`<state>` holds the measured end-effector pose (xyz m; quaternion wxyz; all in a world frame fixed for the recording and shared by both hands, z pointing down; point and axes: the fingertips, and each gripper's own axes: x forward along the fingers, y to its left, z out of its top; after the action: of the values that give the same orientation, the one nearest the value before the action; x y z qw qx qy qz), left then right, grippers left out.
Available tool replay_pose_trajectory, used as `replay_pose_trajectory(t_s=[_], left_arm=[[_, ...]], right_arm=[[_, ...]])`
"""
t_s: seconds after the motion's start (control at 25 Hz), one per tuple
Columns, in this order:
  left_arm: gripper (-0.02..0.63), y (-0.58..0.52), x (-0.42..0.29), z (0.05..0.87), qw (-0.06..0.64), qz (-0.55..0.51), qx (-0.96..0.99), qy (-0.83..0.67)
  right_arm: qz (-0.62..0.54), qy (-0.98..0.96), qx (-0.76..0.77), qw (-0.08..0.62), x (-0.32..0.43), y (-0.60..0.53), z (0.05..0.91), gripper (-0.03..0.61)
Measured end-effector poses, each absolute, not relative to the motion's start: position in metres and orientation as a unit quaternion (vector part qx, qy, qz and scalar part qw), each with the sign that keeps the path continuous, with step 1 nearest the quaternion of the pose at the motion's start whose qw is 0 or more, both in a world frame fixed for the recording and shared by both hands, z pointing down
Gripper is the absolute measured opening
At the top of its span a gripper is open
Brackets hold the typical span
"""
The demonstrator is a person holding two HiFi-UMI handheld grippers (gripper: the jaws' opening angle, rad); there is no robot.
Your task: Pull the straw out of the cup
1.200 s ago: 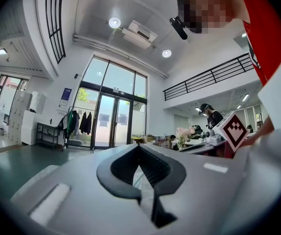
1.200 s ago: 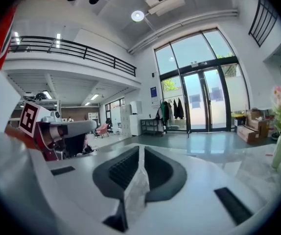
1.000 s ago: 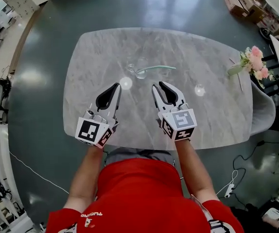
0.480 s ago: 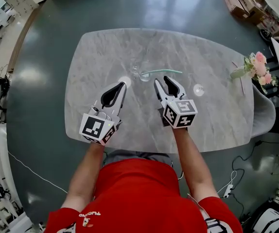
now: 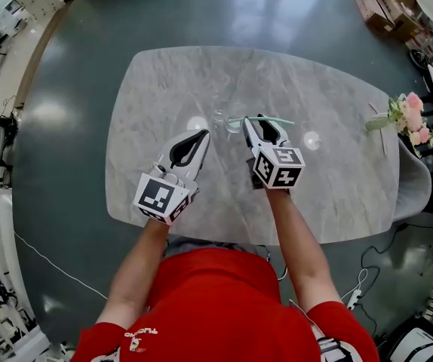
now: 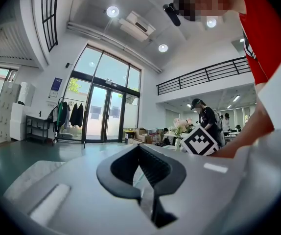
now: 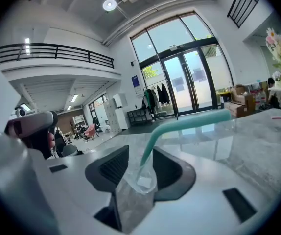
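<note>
A small clear cup (image 5: pixel 219 118) stands on the grey marble table (image 5: pixel 164 89), with a pale green bent straw (image 5: pixel 278 121) sticking out of it to the right. My right gripper (image 5: pixel 256 121) is at the straw just right of the cup, and its jaws are opening. In the right gripper view the cup (image 7: pixel 133 199) and the straw's lower end (image 7: pixel 148 151) sit between the jaws of the right gripper (image 7: pixel 140 155), and no pad presses on them. My left gripper (image 5: pixel 203 133) is shut and empty, a little short of the cup on its left, and looks shut in the left gripper view (image 6: pixel 139 149) too.
A vase of pink flowers (image 5: pixel 406 115) stands at the table's right end, with a white chair (image 5: pixel 414 179) beside it. Bright lamp reflections (image 5: pixel 196 124) lie on the tabletop near the cup. People stand far off in the hall (image 6: pixel 206 119).
Both grippers have moved forward across the table towards the cup. The right one has come up to the straw and its jaws have spread wider. The left has stayed shut.
</note>
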<state>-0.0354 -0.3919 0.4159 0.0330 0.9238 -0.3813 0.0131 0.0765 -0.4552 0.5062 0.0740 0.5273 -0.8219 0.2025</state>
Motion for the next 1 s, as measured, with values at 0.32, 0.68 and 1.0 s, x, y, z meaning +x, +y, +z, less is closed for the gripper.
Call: replay_pose_trajectory(t_s=[0.32,0.68,1.0], left_arm=[[0.005,-0.398,-0.032,0.422,0.04,0.017,0.927,-0.374],[0.005,-0.397,-0.031,0.424,0.044,0.02,0.928,-0.369],[0.005,-0.392,-0.031,0.407,0.032,0.011,0.929,-0.369]], right_arm=[[0.183,-0.823,0.528,0.1,0.074,-0.465,0.508,0.061],[0.164,-0.836,0.515,0.097,0.071,-0.465,0.494,0.026],[0.125,-0.853,0.503,0.059,0.063,-0.449,0.433,0.026]])
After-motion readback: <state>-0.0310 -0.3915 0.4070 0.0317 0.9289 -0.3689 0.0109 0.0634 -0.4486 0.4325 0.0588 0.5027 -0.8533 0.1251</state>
